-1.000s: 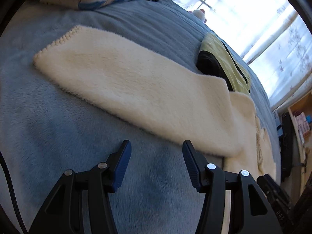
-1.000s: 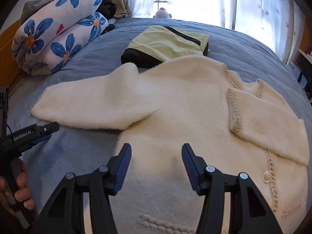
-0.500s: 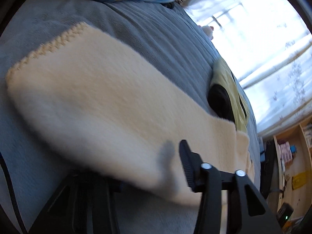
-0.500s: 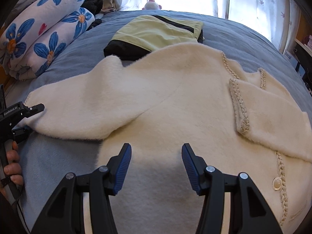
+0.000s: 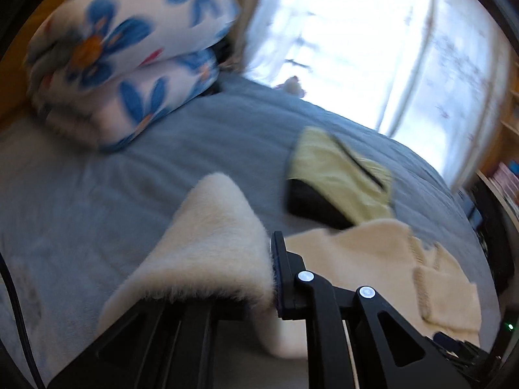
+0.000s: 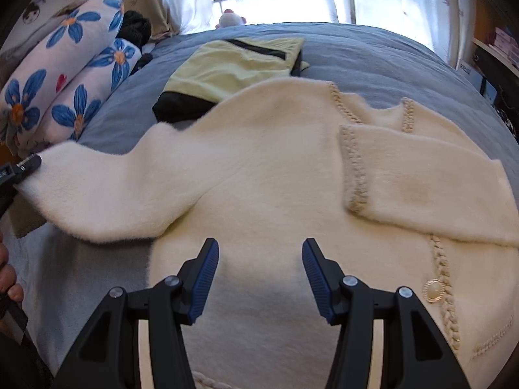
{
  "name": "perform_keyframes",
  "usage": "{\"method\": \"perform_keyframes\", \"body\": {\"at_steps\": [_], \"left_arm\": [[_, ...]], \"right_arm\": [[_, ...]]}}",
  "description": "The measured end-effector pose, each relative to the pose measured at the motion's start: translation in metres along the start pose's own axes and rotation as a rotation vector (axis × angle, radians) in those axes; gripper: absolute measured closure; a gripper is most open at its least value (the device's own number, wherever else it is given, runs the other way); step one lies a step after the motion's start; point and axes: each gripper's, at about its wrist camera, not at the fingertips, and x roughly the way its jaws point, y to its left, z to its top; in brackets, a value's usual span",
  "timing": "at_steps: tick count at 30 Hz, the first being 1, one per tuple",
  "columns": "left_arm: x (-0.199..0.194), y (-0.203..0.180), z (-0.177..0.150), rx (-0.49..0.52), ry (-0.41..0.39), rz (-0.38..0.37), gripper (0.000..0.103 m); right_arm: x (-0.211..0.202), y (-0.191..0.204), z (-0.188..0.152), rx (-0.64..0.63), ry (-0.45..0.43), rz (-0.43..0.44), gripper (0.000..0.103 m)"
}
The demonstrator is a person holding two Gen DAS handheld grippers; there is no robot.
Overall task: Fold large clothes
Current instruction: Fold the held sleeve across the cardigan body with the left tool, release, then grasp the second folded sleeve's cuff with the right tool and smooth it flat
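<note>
sleeve (image 5: 214, 246) of the cream cardigan (image 6: 275, 168) is clamped in the left gripper (image 5: 271, 278), whose jaws have just been closing.
the fluffy cardigan is spread on the bed (image 6: 373, 55); the right gripper (image 6: 259, 272) is held above it, jaws apart.

left wrist view looks close along a raised cream sleeve (image 5: 211, 243) toward the window (image 5: 340, 39). right wrist view looks down over the spread cardigan (image 6: 275, 168). both share the bed (image 6: 373, 55) and window.

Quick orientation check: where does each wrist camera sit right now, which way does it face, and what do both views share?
Left wrist: on the left gripper, facing across the bed toward the window; its fingers are shut on the cream sleeve.
Right wrist: on the right gripper, open above the cream cardigan; the person's hand shows at the left edge.
Shared: cardigan, yellow-green garment, floral quilt, window.
</note>
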Motion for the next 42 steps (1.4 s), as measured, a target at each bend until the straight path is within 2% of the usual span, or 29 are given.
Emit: {"method": "perform_keyframes", "body": {"at_steps": [3, 7, 9, 12, 15, 18, 20, 22, 27, 36, 42], "left_arm": [[-0.011, -0.072, -0.004, 0.122, 0.013, -0.075, 0.094], [-0.005, -0.158, -0.039, 0.259, 0.090, -0.173, 0.094], [0.014, -0.195, -0.064, 0.303, 0.178, -0.193, 0.093], [0.046, -0.232, -0.111, 0.346, 0.350, -0.217, 0.085], [0.066, -0.248, -0.152, 0.380, 0.496, -0.209, 0.065], [0.055, -0.250, -0.167, 0.414, 0.486, -0.200, 0.049], [0.045, -0.245, -0.166, 0.400, 0.493, -0.219, 0.039], [0.033, -0.241, -0.165, 0.383, 0.493, -0.225, 0.038], [0.004, -0.218, -0.157, 0.340, 0.461, -0.185, 0.038], [-0.021, -0.153, -0.140, 0.172, 0.408, -0.093, 0.038], [-0.022, -0.127, -0.138, 0.126, 0.396, -0.061, 0.038]], "right_arm": [[-0.017, -0.032, -0.001, 0.055, -0.030, -0.021, 0.049], [-0.035, -0.086, -0.009, 0.147, -0.045, -0.065, 0.049], [-0.040, -0.110, -0.015, 0.180, -0.041, -0.086, 0.049], [-0.046, -0.146, -0.026, 0.215, -0.019, -0.117, 0.049], [-0.052, -0.171, -0.037, 0.240, -0.008, -0.123, 0.049], [-0.055, -0.183, -0.043, 0.253, -0.006, -0.114, 0.049], [-0.056, -0.186, -0.046, 0.257, -0.005, -0.097, 0.049], [-0.054, -0.185, -0.047, 0.256, -0.001, -0.081, 0.049], [-0.055, -0.168, -0.048, 0.220, -0.007, -0.030, 0.049], [-0.055, -0.097, -0.039, 0.020, -0.015, 0.069, 0.049], [-0.038, -0.040, -0.026, -0.157, -0.015, 0.084, 0.049]]}}
